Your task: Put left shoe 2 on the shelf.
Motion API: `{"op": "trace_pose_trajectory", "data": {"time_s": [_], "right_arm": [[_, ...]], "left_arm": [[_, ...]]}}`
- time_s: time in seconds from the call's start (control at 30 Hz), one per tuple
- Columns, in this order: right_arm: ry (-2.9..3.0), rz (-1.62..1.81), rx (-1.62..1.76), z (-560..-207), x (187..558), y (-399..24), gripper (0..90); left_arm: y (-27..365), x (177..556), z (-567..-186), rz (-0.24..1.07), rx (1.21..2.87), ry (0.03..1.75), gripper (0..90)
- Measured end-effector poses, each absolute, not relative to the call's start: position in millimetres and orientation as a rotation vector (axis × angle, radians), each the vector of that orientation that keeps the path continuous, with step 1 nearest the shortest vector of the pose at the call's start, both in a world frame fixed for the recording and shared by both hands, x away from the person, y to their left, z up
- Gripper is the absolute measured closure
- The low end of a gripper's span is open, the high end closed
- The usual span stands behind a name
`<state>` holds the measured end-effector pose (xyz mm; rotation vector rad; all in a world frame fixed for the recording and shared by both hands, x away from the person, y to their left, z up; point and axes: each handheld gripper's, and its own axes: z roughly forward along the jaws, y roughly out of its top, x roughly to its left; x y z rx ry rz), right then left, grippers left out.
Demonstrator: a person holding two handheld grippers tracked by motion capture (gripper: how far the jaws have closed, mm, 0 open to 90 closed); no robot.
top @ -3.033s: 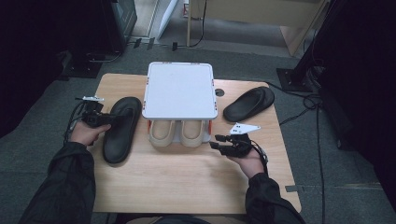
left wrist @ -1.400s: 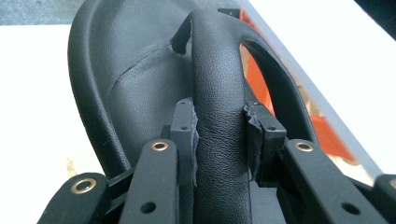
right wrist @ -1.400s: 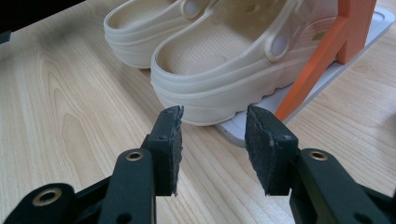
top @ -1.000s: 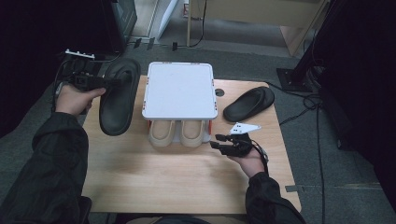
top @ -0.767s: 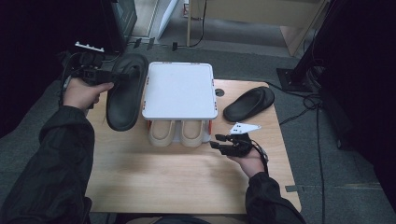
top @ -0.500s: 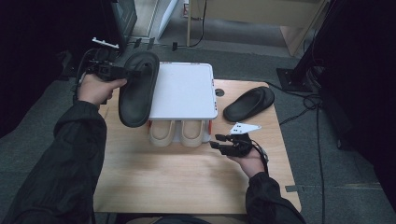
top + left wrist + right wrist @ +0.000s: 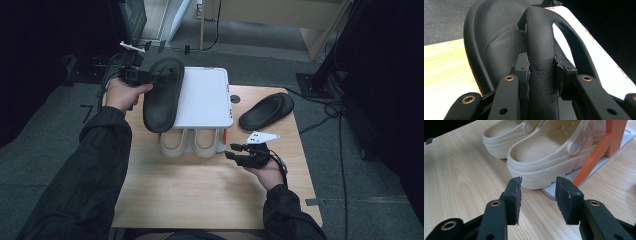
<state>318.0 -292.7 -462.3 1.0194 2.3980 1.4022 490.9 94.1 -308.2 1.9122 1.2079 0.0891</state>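
Note:
My left gripper (image 7: 142, 76) (image 7: 541, 67) is shut on the strap of a black sandal (image 7: 162, 95) (image 7: 499, 47), held in the air over the left edge of a white two-level rack (image 7: 207, 100). A second black sandal (image 7: 266, 111) lies on the table at the right of the rack. Two beige clogs (image 7: 189, 141) (image 7: 549, 150) stand side by side on the rack's lower level, heels toward me. My right gripper (image 7: 239, 153) (image 7: 537, 195) rests open above the table, just right of the clogs, nothing between its pads.
The wooden table (image 7: 200, 195) has free room in front. The rack's orange upright (image 7: 609, 140) stands beside the right clog. Cables (image 7: 335, 107) and dark stands surround the table on the grey floor.
The left hand has lifted the black sandal off the table's left side and carried it rightward, up to the rack's top left edge. The right hand has not moved.

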Motion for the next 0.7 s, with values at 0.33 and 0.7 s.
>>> {"op": "trace_pose_trajectory", "data": {"time_s": [0.33,0.7], "right_arm": [[2.392,1.407,1.015,-461.8,317.8,-293.0,56.3],[2.395,1.411,1.014,-461.4,317.7,-292.0,56.2]], "left_arm": [[88.0,495.7,-317.9,0.092,1.935,1.218,67.8],[84.2,496.8,-317.4,0.095,1.914,1.246,67.9]]}}
